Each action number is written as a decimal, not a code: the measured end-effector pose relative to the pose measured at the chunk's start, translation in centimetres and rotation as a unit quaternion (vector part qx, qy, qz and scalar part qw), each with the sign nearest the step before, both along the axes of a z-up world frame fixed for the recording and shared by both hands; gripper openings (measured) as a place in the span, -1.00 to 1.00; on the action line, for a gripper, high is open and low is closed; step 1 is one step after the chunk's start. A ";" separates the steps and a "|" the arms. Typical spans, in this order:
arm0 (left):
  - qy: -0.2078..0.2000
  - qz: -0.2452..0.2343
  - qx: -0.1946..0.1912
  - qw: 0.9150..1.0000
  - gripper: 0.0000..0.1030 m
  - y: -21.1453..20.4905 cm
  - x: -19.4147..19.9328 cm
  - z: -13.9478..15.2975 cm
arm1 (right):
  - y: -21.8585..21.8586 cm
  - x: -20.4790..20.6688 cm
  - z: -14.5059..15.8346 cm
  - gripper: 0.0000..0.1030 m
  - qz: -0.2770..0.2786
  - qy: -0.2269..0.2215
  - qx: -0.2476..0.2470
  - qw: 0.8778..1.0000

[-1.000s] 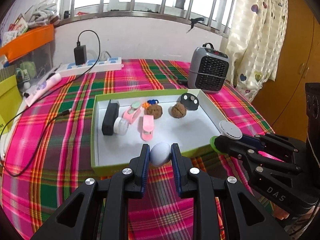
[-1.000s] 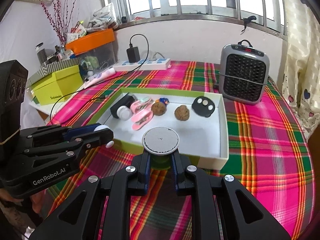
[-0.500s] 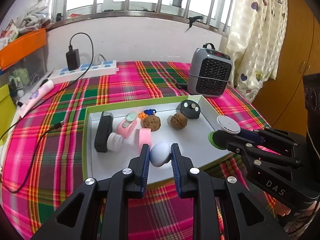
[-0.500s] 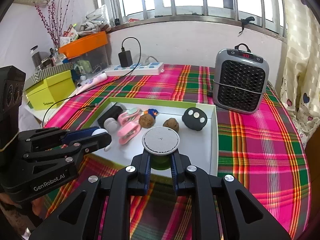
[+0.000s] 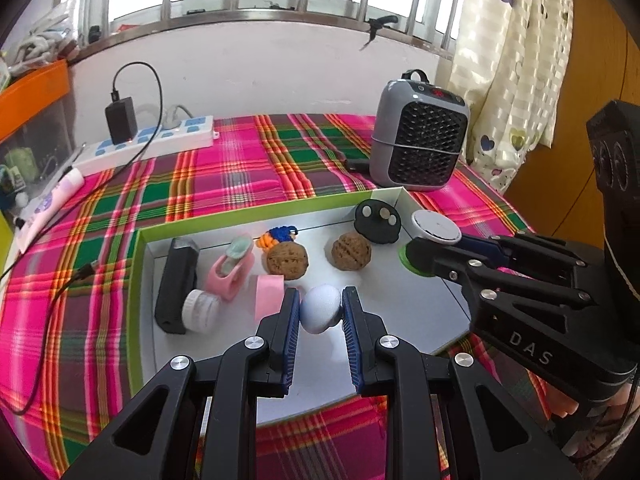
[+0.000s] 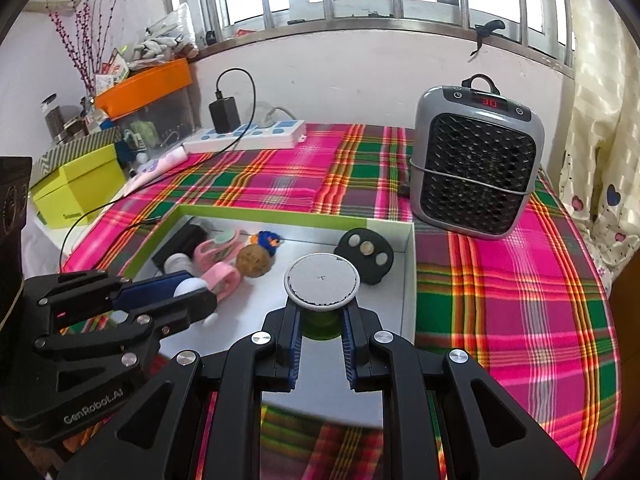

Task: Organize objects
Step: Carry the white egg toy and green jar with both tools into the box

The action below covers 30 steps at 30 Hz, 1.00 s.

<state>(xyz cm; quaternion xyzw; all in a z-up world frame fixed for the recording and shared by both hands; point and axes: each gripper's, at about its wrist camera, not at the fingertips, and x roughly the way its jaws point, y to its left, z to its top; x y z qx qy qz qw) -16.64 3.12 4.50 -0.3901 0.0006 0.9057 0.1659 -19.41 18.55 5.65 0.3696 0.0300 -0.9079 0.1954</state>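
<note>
Pale blue-white egg-shaped object (image 5: pixel 320 314): held up over near middle of shallow white tray with lime-green rim (image 5: pixel 138 280), clamped between two pads.

Green round container with flat white-rimmed grey lid (image 6: pixel 322 282): upright, lid up, held over tray's right part.

In tray: two brown walnuts (image 5: pixel 287 260) mid-far; black oval piece with three pale dots (image 5: pixel 377 222) far right; two pink clips (image 5: pixel 231 268), black block (image 5: pixel 176 284), white jar (image 5: pixel 200 312) left.

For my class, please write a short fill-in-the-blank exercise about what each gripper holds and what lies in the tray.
1. The left gripper holds a pale ____.
2. The right gripper grips a green jar with a ____ lid.
3. ____ walnuts lie in the tray.
4. The grey heater stands ____ the tray.

Missing words: egg; white; two; outside
</note>
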 end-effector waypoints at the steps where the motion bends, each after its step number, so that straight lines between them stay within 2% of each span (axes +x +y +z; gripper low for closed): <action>1: -0.001 -0.001 0.000 1.000 -0.62 0.1 -0.1 -0.1 | 0.0 -0.3 -0.2 -0.65 0.000 -0.002 0.001 1.000; 30: -0.027 -0.015 -0.025 0.999 -0.62 1.8 -2.0 -2.7 | 0.2 -3.0 -2.5 -0.65 0.001 -0.021 0.021 1.000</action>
